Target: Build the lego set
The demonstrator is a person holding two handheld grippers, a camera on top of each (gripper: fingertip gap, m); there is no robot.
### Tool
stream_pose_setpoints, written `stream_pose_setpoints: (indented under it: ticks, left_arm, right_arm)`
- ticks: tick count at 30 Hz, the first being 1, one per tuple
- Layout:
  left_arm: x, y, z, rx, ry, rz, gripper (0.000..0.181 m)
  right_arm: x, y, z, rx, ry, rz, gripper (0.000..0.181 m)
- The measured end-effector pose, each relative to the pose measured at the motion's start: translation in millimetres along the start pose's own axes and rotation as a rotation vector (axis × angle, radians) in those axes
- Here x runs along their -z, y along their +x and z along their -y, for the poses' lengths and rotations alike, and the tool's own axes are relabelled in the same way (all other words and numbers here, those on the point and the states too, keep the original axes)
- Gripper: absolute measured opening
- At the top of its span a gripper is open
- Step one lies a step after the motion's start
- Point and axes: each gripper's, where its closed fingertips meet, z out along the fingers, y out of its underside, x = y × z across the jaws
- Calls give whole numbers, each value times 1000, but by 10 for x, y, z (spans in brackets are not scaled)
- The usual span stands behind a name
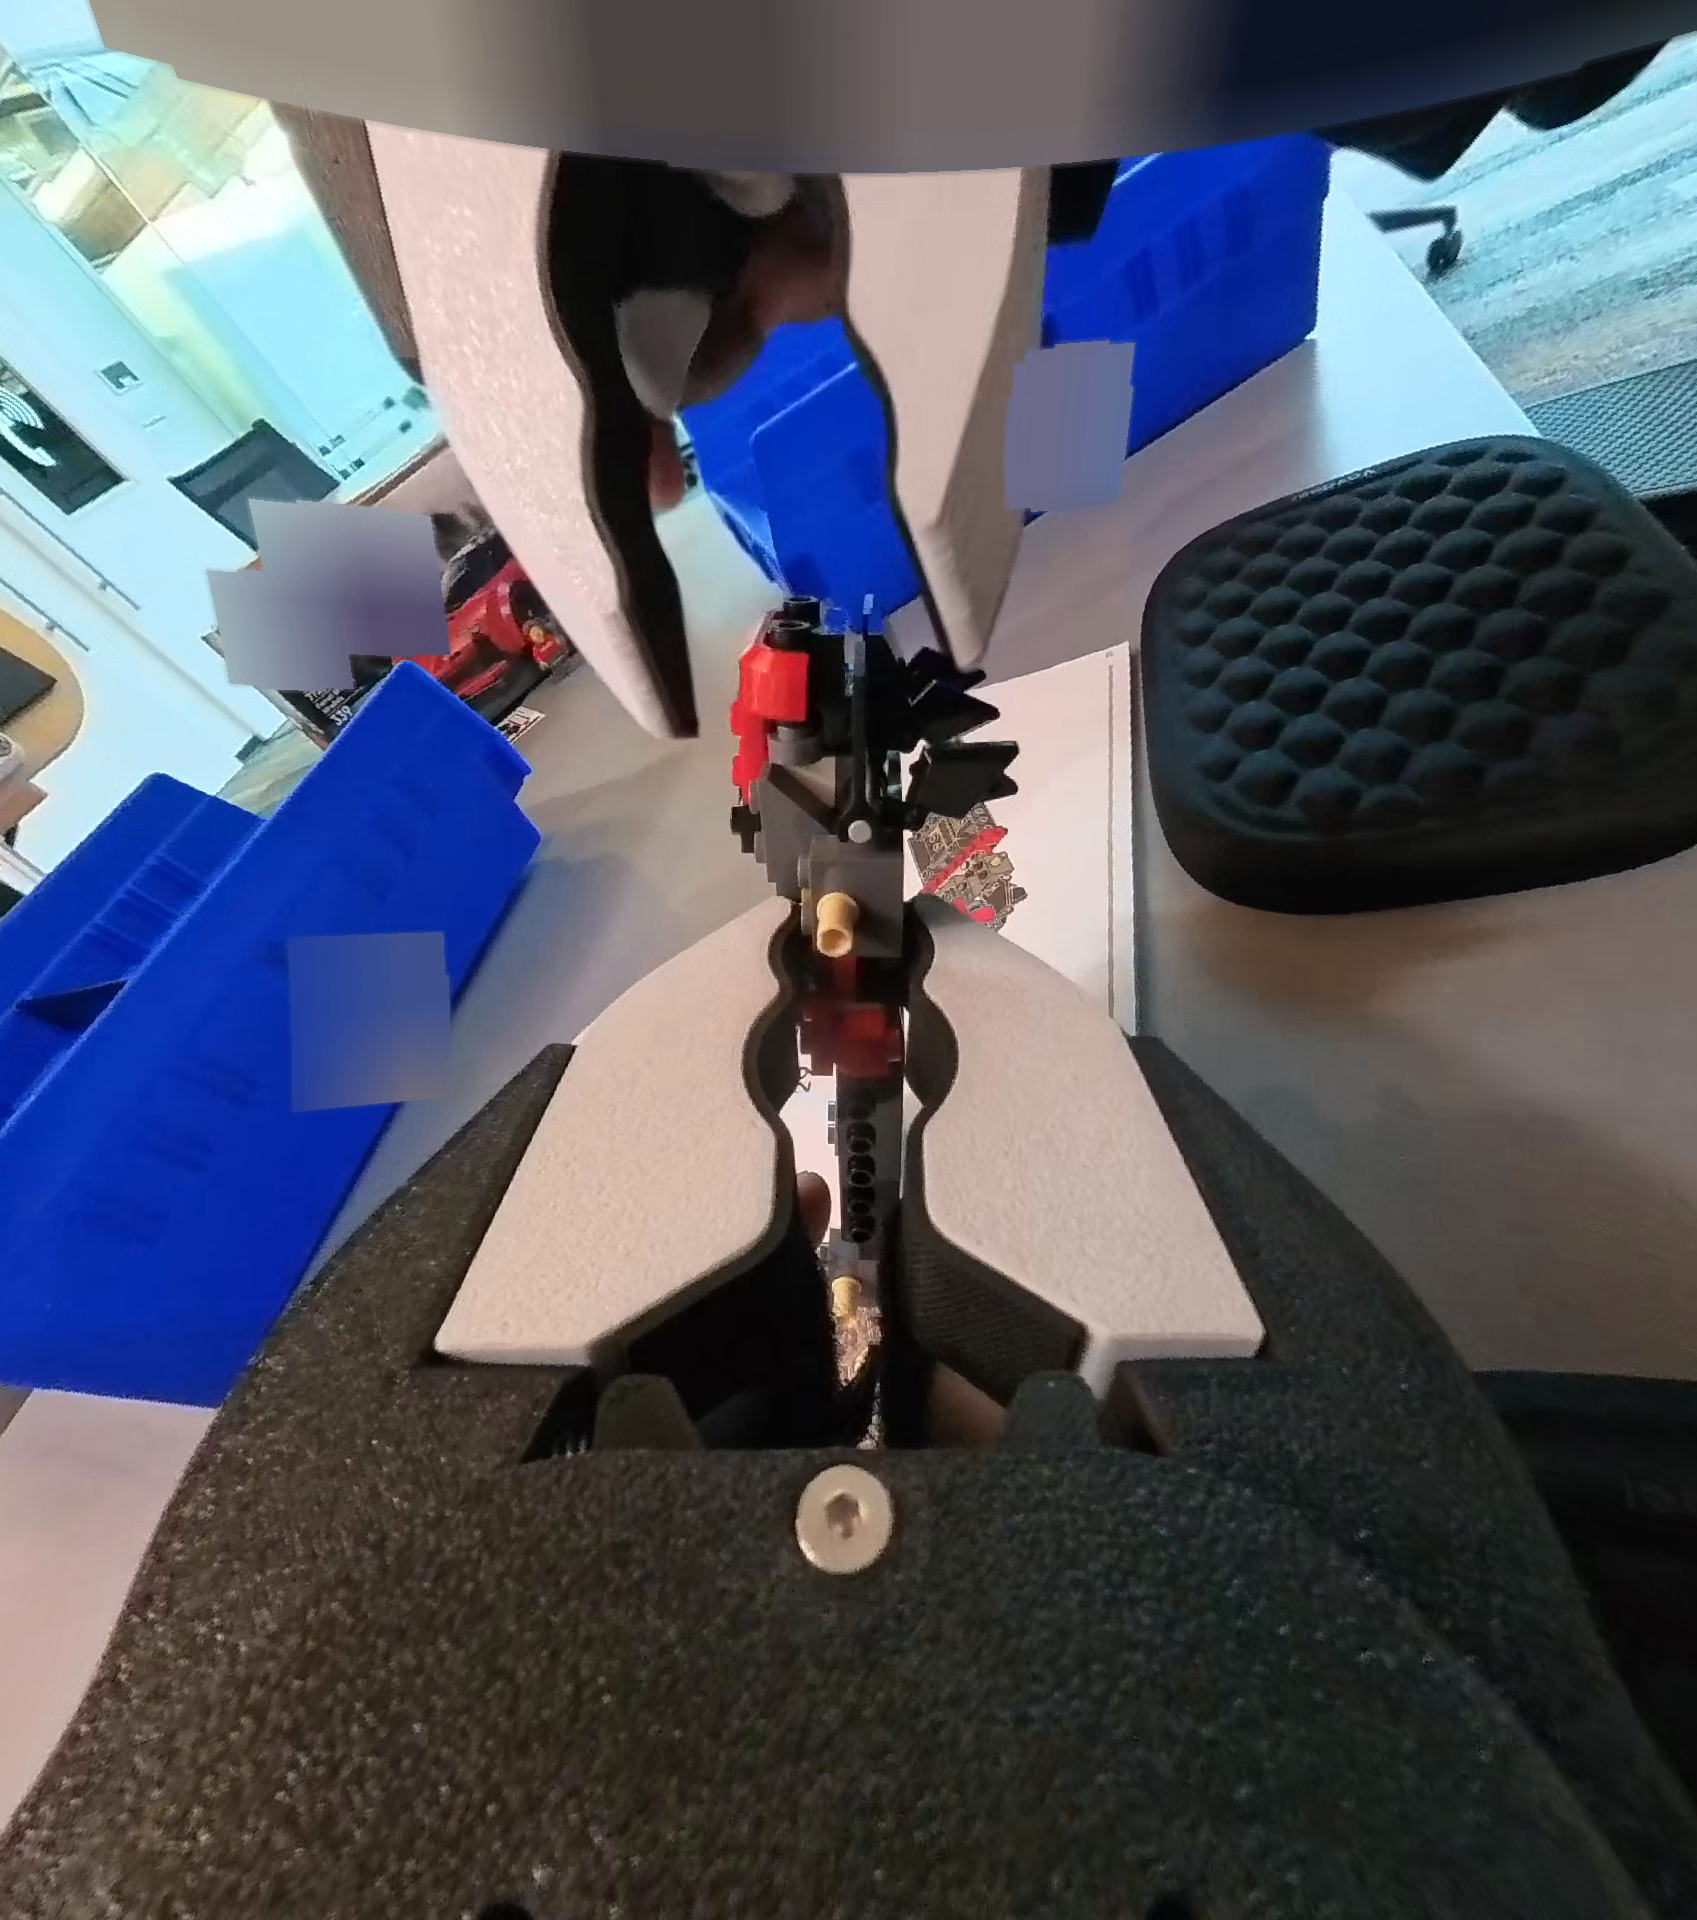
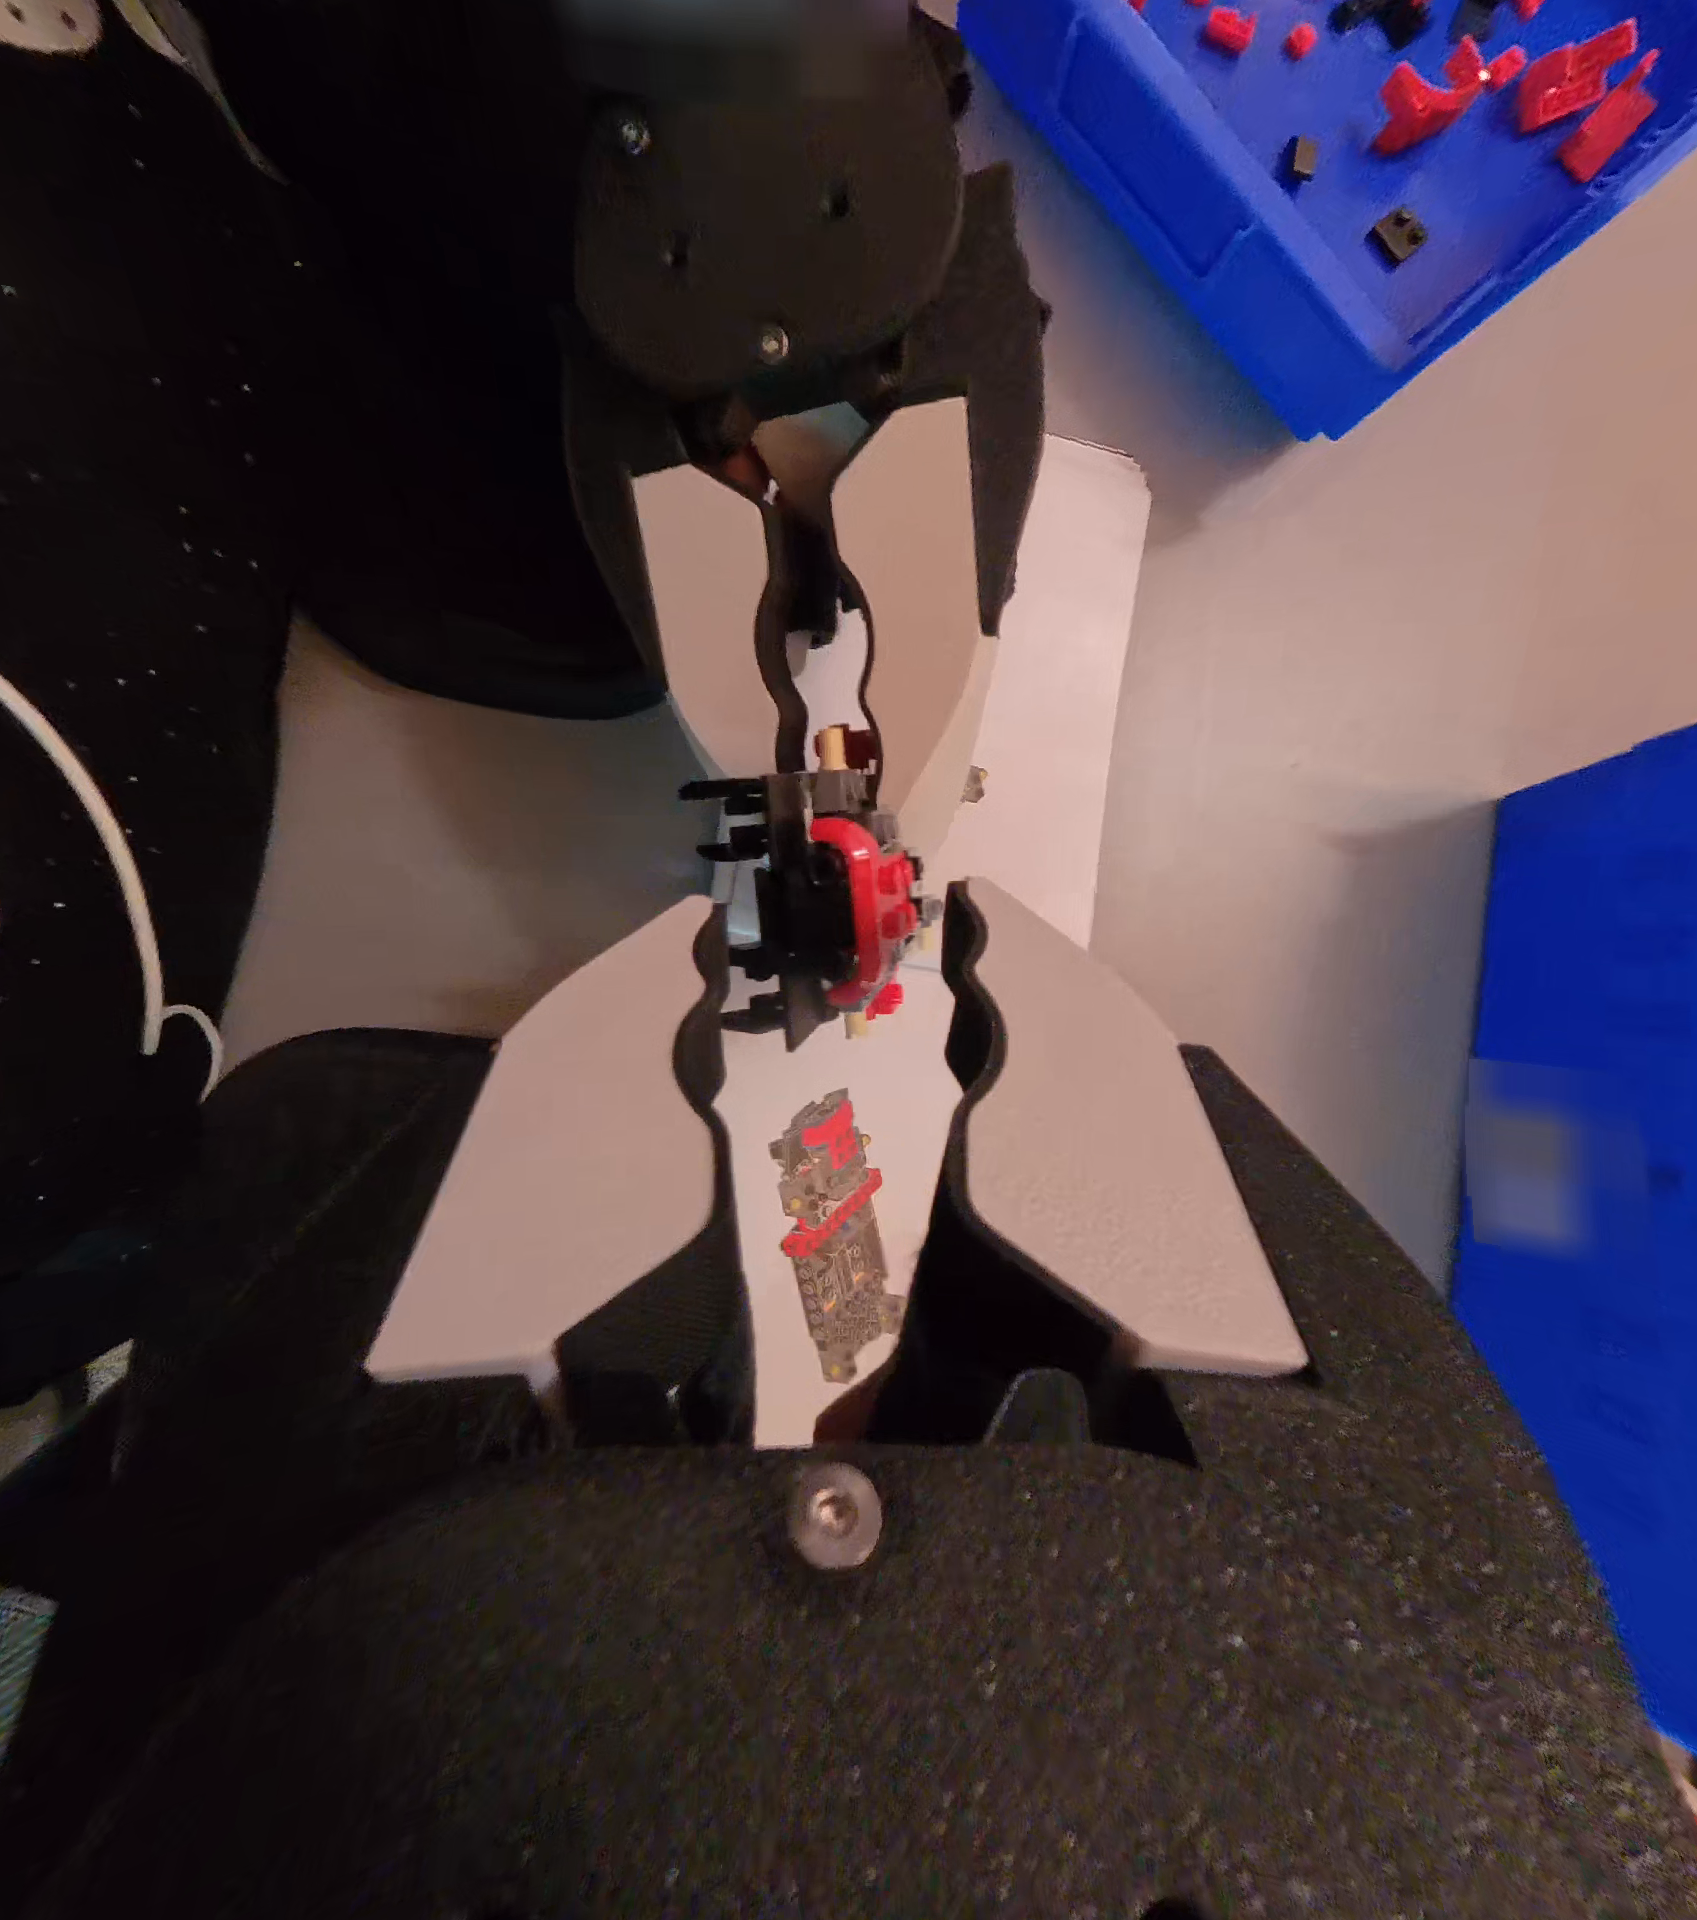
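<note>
Clamping the red, black and grey brick-built lego assembly (image 1: 849,831) above the white instruction sheet (image 1: 1067,790) in my left gripper (image 1: 846,956), I am bringing the spread-fingered right gripper (image 2: 828,935) around its free end, risking knocking loose parts off.

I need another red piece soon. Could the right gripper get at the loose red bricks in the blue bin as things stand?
Probably yes: the right gripper is open around the lego assembly the left gripper holds, and the blue bin with red bricks sits open-topped nearby.
</note>
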Motion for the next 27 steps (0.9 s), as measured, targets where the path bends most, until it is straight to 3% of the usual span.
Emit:
stream_pose_setpoints:
  ticks: [5, 27]
  left_arm:
    - [-1, 6, 2, -5, -5, 0, 15]
    - [2, -43, -21, 68, 4, 9, 16]
  right_arm:
    - [-71, -11, -13, 28, -20, -10, 29]
    - [-97, 25, -21, -63, -27, 31, 29]
